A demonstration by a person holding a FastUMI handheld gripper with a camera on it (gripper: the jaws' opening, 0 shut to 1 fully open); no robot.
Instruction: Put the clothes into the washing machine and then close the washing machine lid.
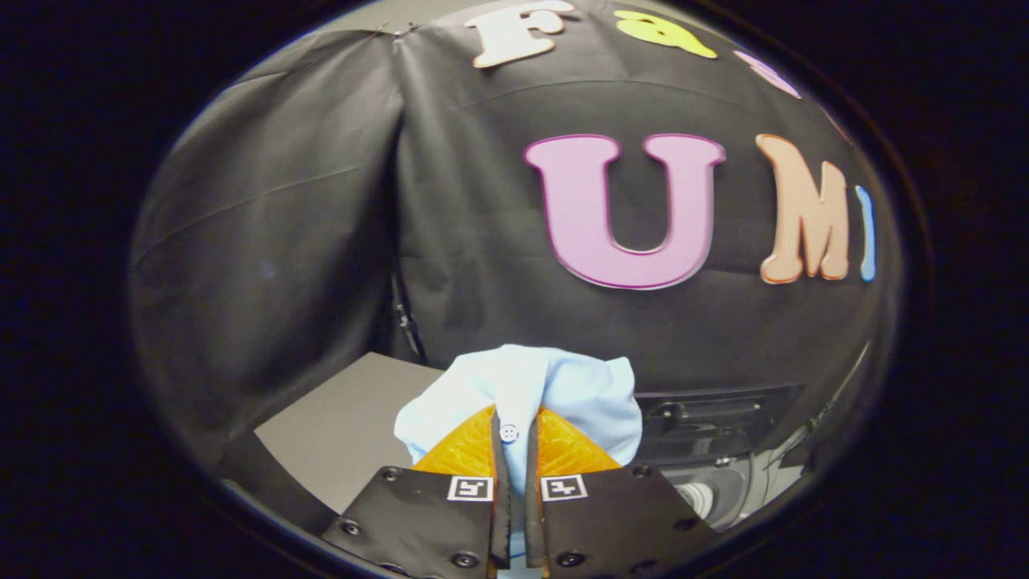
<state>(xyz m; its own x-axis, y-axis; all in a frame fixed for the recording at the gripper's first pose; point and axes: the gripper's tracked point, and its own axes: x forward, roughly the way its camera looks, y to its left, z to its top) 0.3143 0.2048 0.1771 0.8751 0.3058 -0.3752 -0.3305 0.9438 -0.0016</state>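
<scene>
The clothes [555, 386], a pale blue buttoned garment, are pinched between the two fingers of the hand-held gripper [514, 450], which are pressed together on a fold of the cloth with a button caught in the narrow gap. The bundle is lifted clear, bunched above and ahead of the fingertips, with more fabric hanging down between the fingers.

The pick-up is judged to be done; the drop into the washing machine [723, 458] and the closing of its lid are judged to be left. What is taken to be the machine is seen to the right of the garment and lower, as a dark panel with a rounded grey rim below it; whether its opening stands clear cannot be told.

To the left of the garment a grey worktop [338, 434] is seen, its far edge meeting the booth wall. The wall stands close behind the garment, so room forward is judged small. The path to the right of the garment, toward the machine, looks open, though the rim there would have to be cleared by the hanging cloth.
</scene>
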